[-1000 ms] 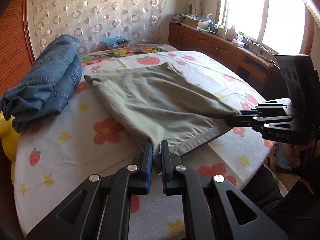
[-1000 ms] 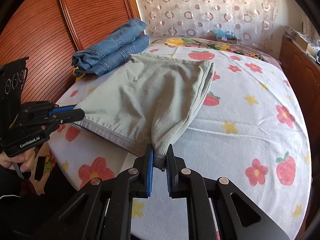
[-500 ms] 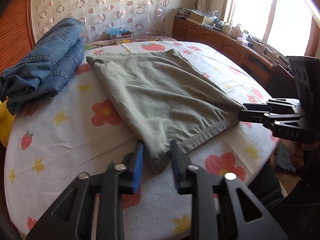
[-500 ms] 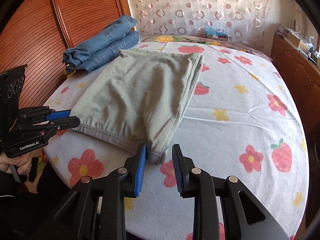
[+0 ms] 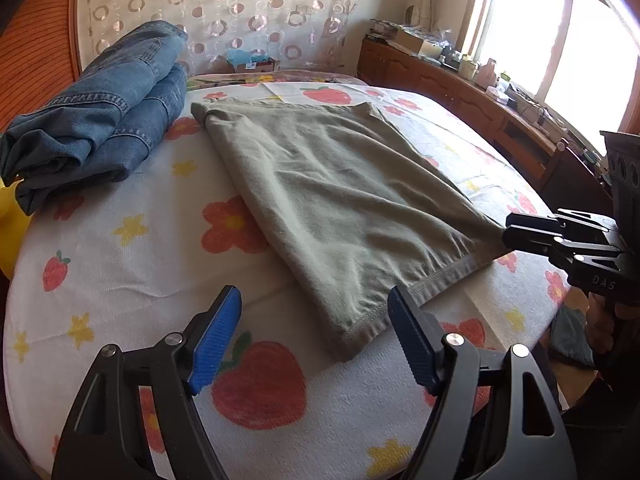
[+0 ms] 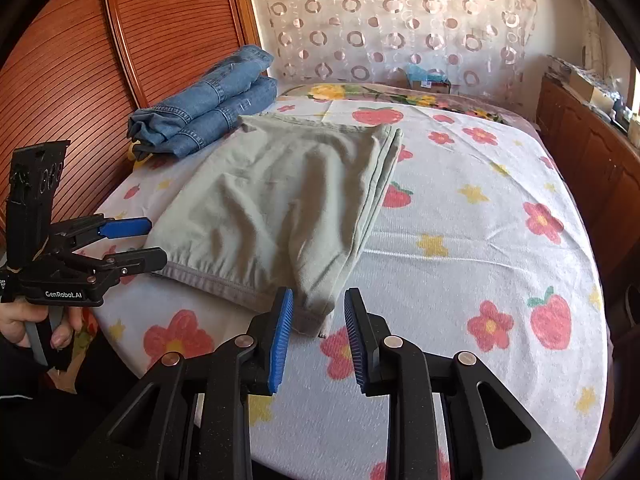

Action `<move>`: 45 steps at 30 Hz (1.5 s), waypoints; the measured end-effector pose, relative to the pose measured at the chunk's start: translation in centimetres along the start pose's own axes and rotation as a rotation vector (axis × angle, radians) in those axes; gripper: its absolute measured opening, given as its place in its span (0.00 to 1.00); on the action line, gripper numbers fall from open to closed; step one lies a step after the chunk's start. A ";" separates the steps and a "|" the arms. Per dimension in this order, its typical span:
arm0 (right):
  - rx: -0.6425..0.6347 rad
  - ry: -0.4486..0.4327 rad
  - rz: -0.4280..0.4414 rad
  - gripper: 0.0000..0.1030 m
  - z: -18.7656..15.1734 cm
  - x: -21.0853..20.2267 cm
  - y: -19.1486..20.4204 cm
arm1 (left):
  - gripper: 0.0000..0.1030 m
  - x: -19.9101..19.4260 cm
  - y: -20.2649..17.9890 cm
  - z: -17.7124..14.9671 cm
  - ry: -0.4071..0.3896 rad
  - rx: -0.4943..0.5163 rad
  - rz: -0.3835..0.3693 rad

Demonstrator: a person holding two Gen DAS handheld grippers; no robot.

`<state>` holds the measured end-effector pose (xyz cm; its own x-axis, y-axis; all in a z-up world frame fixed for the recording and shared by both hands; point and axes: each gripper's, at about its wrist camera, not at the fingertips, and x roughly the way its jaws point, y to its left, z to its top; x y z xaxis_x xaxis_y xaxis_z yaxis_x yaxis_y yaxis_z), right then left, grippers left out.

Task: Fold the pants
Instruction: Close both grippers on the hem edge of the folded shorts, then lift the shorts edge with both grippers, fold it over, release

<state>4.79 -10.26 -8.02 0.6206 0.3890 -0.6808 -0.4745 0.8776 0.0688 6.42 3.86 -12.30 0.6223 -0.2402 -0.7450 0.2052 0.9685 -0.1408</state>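
Olive-green pants [image 5: 332, 200] lie folded flat on the flowered bedspread [image 5: 120, 264], also seen in the right wrist view [image 6: 276, 208]. My left gripper [image 5: 314, 322] is open wide, its blue pads either side of the near waistband corner, not touching it. My right gripper [image 6: 318, 330] is open with the other near corner lying between its pads. In the left wrist view the right gripper [image 5: 520, 234] sits at the pants' right corner; in the right wrist view the left gripper [image 6: 148, 240] is open at the left corner.
Folded blue jeans [image 5: 100, 112] are stacked at the far left of the bed by the ribbed wooden headboard [image 6: 80, 72]. A wooden cabinet [image 5: 460, 92] with clutter runs under the window at right. The bed edge is just below both grippers.
Both grippers were shut on the pants' near corners one second ago. They have opened and let the cloth drop flat on the bed; the left has opened wider and drawn back slightly.
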 end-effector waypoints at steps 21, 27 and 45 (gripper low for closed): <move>0.016 0.059 0.074 0.12 0.2 1.7 -0.1 | 0.11 -0.5 -1.9 -0.4 -0.006 0.043 -0.051; 0.012 0.025 0.081 0.12 0.6 -0.3 0.0 | 0.10 -2.6 -2.2 0.4 -0.051 0.044 -0.068; 0.012 -0.015 0.124 0.12 1.0 -1.8 0.2 | 0.09 -4.7 -1.4 1.4 -0.112 0.026 -0.073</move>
<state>4.20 -10.45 -6.10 0.5672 0.4987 -0.6555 -0.5406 0.8258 0.1605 4.26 3.54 -7.68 0.6855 -0.3171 -0.6554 0.2717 0.9466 -0.1738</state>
